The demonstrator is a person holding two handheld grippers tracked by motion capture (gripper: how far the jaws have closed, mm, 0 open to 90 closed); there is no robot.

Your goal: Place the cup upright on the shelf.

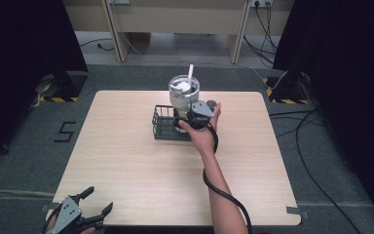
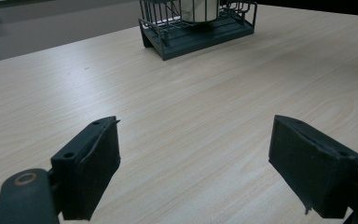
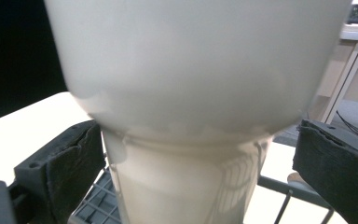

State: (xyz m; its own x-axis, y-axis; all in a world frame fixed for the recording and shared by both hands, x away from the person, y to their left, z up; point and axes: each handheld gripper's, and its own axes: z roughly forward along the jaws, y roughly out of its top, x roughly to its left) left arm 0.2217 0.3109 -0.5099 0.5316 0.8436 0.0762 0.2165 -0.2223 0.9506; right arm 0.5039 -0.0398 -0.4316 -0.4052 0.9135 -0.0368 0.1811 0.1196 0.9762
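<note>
While unclasped, tumbler (image 3: pixel 191 93) between fingers (image 3: pixel 70 172).

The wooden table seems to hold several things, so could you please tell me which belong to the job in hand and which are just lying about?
In the job:
- pale metal tumbler with white straw, standing in the basket
- dark wire basket
- right gripper, open, fingers either side of the tumbler's narrow base

Lying about:
- small dark round thing behind the tumbler
- left gripper, open, idle at the near edge

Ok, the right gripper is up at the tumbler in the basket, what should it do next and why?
Probably close the right gripper: its open jaws straddle the tumbler's narrow base without touching it, and the tumbler stands in the wire basket, so a grip must come before any lift.
</note>
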